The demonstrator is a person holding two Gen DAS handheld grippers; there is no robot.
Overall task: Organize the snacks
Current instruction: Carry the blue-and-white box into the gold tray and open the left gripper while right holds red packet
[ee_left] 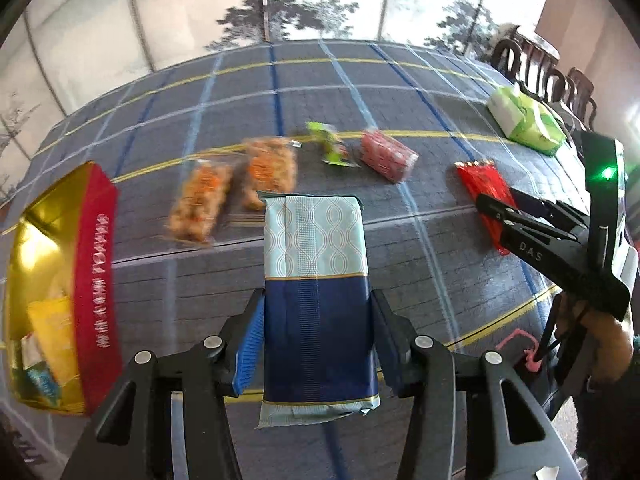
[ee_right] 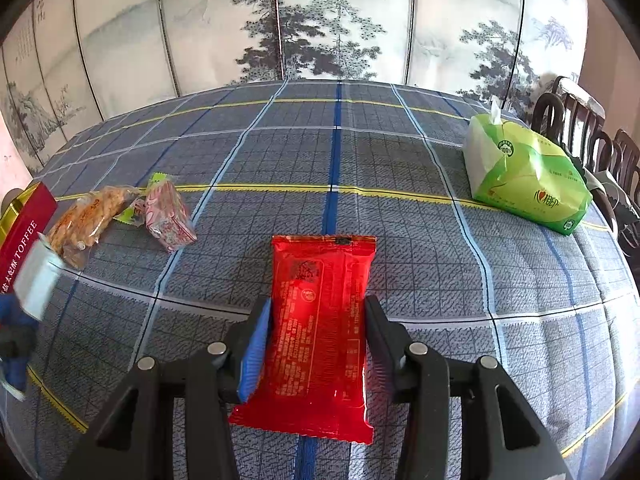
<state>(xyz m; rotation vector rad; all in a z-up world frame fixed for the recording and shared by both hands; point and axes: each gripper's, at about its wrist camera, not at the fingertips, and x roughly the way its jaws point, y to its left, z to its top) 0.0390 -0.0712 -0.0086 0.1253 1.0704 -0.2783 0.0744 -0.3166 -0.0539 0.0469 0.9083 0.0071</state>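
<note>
Low in the centre of the left wrist view, the left tongs (ee_left: 318,344) are clamped on a blue-and-pale-teal snack packet (ee_left: 316,280), gripped across its dark lower half so the long body sticks out ahead and hangs clear of the plaid tabletop (ee_left: 400,80); holding it by one end looks meant to let the free end go first into the red-and-gold toffee box (ee_left: 100,280) at the left edge of that frame, where a few wrapped items already lie. Low in the centre of the right wrist view, the right tongs (ee_right: 318,344) are closed across the width of a red foil packet (ee_right: 320,320), their pads pressing its sides, though I cannot tell whether it is lifted or resting on the cloth. The rest wait in a loose row across the middle of the left view: two clear bags of orange-brown snacks (ee_left: 236,188) just beside each other, a small green-wrapped sweet (ee_left: 332,146) and a pink-red packet (ee_left: 388,156) near it. A green tissue pack (ee_right: 524,176) sits well apart at the upper right, likely no part of the sorting. My reading is that the blue packet goes to the box next, with most of the sorting still to do.
</note>
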